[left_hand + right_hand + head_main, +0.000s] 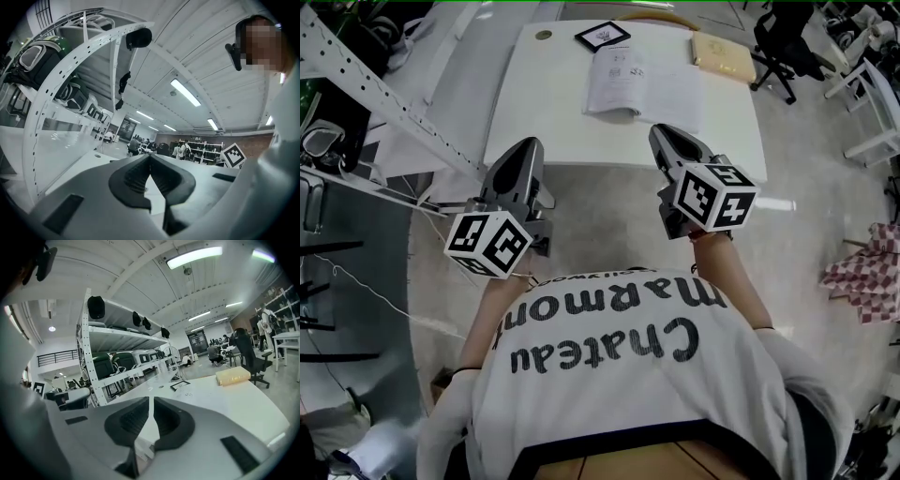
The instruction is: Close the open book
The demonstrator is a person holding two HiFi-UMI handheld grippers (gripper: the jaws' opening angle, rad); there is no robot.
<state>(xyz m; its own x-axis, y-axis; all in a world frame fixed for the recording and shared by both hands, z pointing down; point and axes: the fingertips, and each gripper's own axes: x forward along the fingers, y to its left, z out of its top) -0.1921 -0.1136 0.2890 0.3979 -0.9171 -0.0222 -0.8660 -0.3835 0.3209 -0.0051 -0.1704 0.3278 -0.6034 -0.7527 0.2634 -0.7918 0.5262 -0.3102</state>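
Note:
The open book [642, 84] lies flat with white pages up on the white table [553, 112], toward its far middle. Both grippers hover at the table's near edge, short of the book and touching nothing. My left gripper [528, 145] is at the left of the near edge, its jaws closed tip to tip with nothing between them [150, 155]. My right gripper [664, 133] is at the right, just in front of the book's near edge, jaws also together and empty [151, 399]. In the right gripper view the jaws hide most of the book.
A tan closed book [722, 56] lies at the table's far right corner, a black-framed marker card [602, 36] at the far middle. A black office chair [778, 42] stands beyond the right side. A white metal rack [384, 103] runs along the left.

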